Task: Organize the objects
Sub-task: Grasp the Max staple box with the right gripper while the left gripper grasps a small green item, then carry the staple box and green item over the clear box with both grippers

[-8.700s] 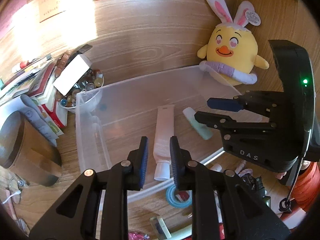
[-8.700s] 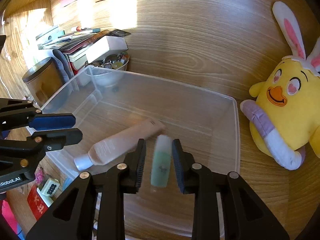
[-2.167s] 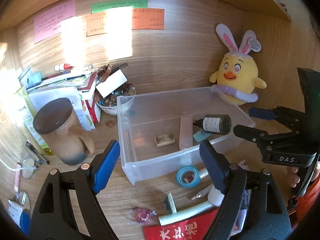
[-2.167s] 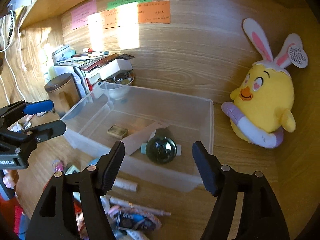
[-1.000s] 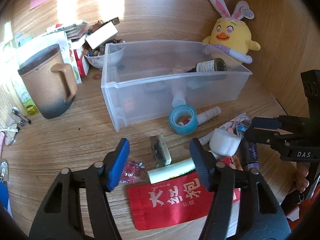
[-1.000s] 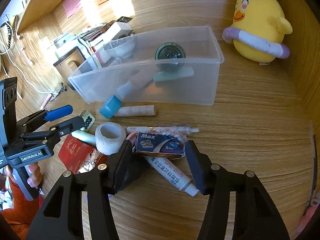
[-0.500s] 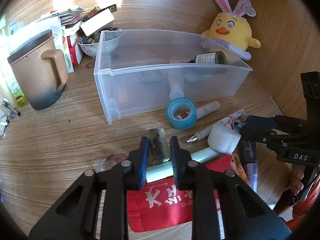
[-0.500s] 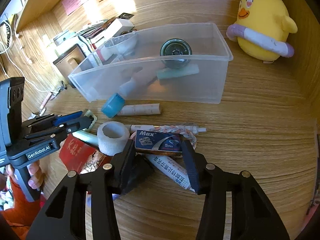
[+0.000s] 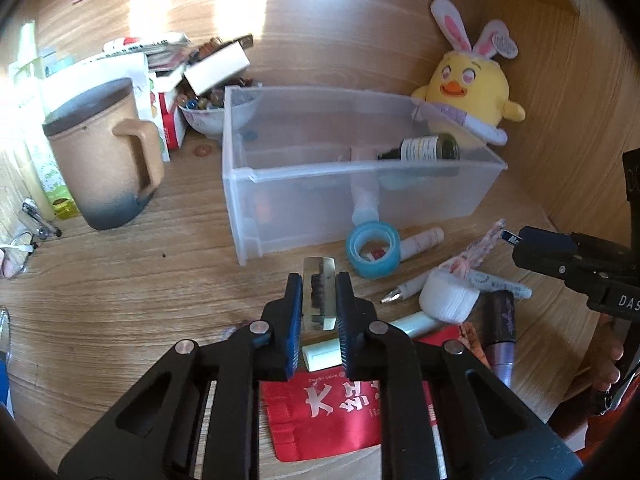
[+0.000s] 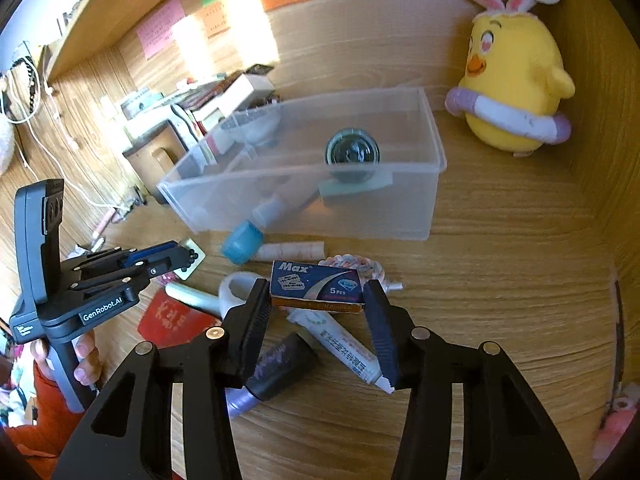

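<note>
Clamping a small clear block with a dark inset [image 9: 318,295], the left gripper [image 9: 318,300] has just been closing its blue pads, and the block now sits pinched between them, above a pale green tube [image 9: 362,338] and a red packet [image 9: 336,408] near the front edge of the tabletop [image 9: 120,300]; the right gripper [image 10: 318,300] has its fingers pressed on the two short ends of a blue razor-blade box [image 10: 316,286], which lies over a white tube [image 10: 340,346] and beside a purple tube with a black cap [image 10: 276,364]. Just past these lie a white gauze roll [image 9: 448,300], a pen [image 9: 408,290], a braided pastel cord [image 9: 476,250], a blue tape roll [image 9: 373,249] and a small pink-white tube [image 9: 422,242]. Behind them stands the clear plastic bin [image 9: 236,184], holding a dark glass bottle [image 9: 424,148] and a white tube whose cap presses on the front wall. At the tabletop's left sits a tan mug [image 9: 102,160]; a bowl of beads [image 9: 204,114] and stacked books are behind it, and a yellow plush chick [image 9: 468,88] leans in the far right corner
</note>
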The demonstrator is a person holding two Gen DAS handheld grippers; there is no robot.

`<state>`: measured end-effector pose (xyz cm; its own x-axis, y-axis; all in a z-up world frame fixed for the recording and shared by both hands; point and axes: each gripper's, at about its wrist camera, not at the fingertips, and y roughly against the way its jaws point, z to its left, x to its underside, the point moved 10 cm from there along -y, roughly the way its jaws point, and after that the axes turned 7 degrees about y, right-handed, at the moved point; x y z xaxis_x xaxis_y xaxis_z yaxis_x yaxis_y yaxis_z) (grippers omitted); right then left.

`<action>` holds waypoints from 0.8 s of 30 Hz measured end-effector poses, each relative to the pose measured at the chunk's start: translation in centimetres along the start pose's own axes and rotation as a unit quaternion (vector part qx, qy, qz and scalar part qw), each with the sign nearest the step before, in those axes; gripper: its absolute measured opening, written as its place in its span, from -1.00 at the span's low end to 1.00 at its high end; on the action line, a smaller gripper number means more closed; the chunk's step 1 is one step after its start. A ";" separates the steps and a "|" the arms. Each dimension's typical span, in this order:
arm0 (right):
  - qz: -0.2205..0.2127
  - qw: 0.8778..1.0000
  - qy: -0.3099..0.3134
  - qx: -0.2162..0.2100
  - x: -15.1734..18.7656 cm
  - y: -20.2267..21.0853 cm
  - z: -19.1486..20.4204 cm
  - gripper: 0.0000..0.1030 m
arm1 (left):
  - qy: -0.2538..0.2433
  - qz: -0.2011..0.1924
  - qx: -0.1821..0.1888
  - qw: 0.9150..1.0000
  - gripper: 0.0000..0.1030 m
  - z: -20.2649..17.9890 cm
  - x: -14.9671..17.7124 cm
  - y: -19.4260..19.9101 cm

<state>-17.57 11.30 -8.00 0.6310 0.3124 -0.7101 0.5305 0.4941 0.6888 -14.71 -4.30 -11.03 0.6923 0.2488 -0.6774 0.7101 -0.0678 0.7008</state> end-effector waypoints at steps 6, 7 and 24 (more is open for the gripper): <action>-0.024 1.000 0.008 -0.001 -1.5 1.4 0.4 -0.14 | 0.003 -0.031 0.006 0.999 -0.70 -0.4 -1.9 1.8; -0.029 1.000 0.010 -0.001 -1.8 1.6 0.5 -0.15 | 0.002 -0.037 0.008 0.999 -0.70 -0.5 -2.2 2.2; -0.057 0.998 0.027 0.029 -6.7 0.7 -1.7 -0.15 | -0.001 -0.079 0.009 0.997 -0.70 -1.5 -7.4 2.6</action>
<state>-22.41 10.95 -2.96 0.5344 0.3015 -0.7896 0.6292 0.4819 0.6098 -18.20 -4.85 -3.86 0.5716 0.2549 -0.7799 0.8127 -0.0451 0.5809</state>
